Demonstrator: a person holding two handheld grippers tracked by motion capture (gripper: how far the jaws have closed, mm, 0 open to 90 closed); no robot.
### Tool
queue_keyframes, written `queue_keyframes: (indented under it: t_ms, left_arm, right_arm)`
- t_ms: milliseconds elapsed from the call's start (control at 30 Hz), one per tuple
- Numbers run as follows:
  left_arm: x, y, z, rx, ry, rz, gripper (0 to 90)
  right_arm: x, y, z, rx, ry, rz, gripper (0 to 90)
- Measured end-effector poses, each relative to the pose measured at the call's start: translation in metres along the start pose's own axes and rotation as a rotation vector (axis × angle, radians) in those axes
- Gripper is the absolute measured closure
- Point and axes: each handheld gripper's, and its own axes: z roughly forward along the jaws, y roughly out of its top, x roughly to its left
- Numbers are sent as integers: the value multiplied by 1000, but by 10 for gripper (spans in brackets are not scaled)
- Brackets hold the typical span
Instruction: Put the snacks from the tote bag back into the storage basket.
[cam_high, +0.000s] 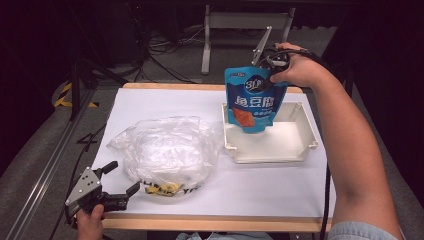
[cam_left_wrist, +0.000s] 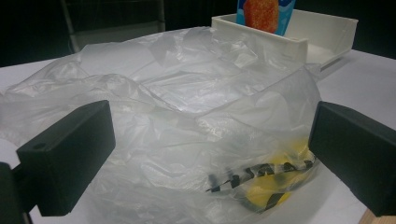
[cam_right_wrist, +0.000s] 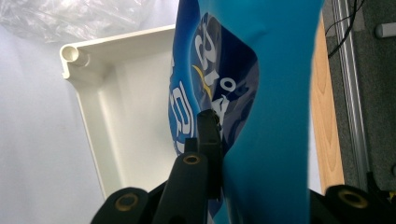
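We log the blue snack pouch (cam_high: 254, 100) hanging upright over the white tray (cam_high: 300, 150), its lower edge inside the tray's far-left part, pinched near its top by the right gripper (cam_high: 265, 82). Left of the tray lies a crumpled clear plastic bag (cam_high: 167, 152); the left gripper (cam_high: 121, 180), jaws apart, sits at its near edge.

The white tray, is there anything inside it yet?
Nearly empty. The white plastic tray shows bare floor; the blue snack pouch hangs upright over its back edge, pinched by the right tongs.
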Motion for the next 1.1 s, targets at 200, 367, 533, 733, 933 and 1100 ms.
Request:
queue_keyframes:
  t_ms: [200, 367, 533, 733, 933, 1100]
  left_arm:
    - [0, 0, -1, -4, -1, -1, 13]
    - [0, 0, -1, -1, 1, 1, 13]
    - [0, 0, 0, -2, 0, -1, 13]
    - [0, 0, 0, 0, 1, -3, 13]
    - [0, 0, 0, 8, 0, -1, 13]
    - [-1, 0, 0, -2, 2, -1, 13]
  right_arm:
    - [0, 1, 3, 2, 0, -10, 889]
    - [0, -1, 7, -14, 3, -4, 888]
    - [-1, -5, 12, -14, 10, -3, 887]
    - [-2, -9, 13, -15, 6, -3, 884]
    - [-2, -11, 11, -4, -18, -4, 849]
    - [-1, -14, 8, -25, -40, -15, 800]
